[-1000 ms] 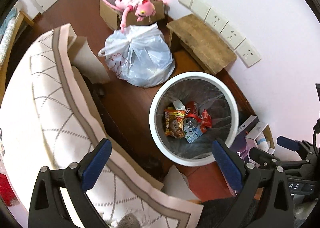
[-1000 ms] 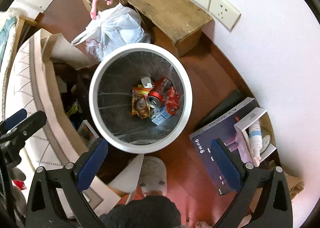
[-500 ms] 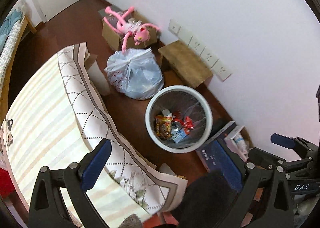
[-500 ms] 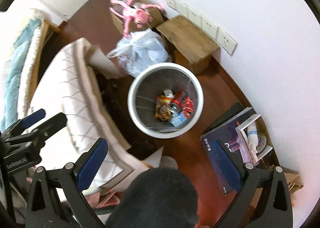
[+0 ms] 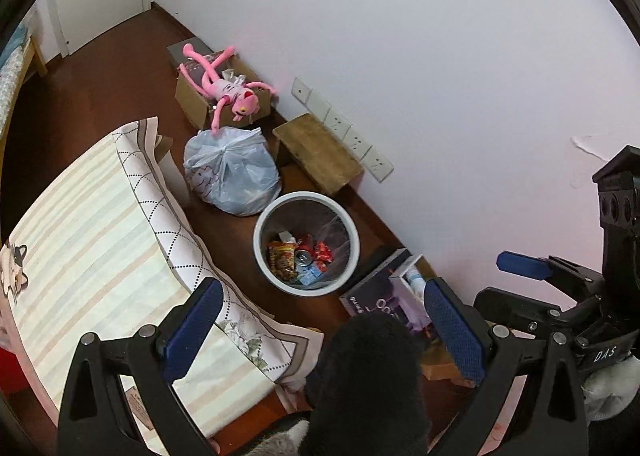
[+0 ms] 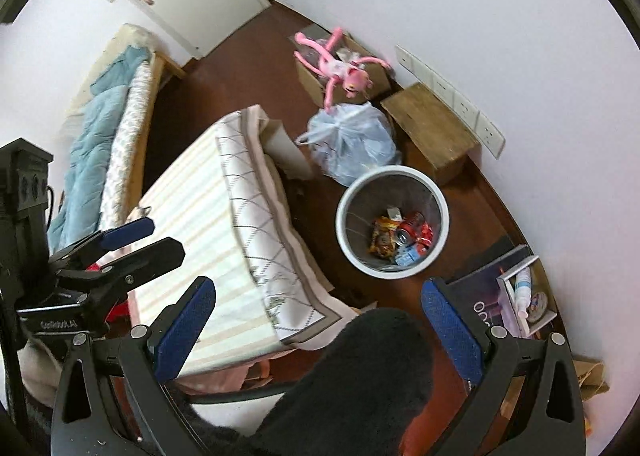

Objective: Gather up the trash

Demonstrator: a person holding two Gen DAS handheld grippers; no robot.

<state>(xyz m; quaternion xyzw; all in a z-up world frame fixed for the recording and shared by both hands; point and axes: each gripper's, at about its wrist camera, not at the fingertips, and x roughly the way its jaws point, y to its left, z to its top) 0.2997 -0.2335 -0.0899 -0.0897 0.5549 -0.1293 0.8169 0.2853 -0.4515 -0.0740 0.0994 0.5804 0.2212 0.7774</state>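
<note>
A white-rimmed waste bin (image 5: 262, 227) stands on the brown floor by the wall; it also shows in the right wrist view (image 6: 344, 204). Inside lie a red can (image 5: 303, 251), snack wrappers (image 5: 282, 261) and a small blue carton (image 6: 407, 257). My left gripper (image 5: 322, 324) is open and empty, high above the floor, with the bin below and ahead of it. My right gripper (image 6: 318, 326) is open and empty too, equally high, and it shows at the right edge of the left wrist view (image 5: 532, 272).
A tied pale plastic bag (image 5: 232, 172) sits beside the bin, with a wooden stool (image 5: 318, 152) and a cardboard box holding a pink plush toy (image 5: 224, 86). A striped bed (image 6: 208, 216) lies left. Boxes (image 6: 504, 288) lie right. A person's dark head (image 6: 360, 376) is below.
Both grippers have risen far above the bin, so it looks much smaller and more of the room shows. Both stayed open and empty.
</note>
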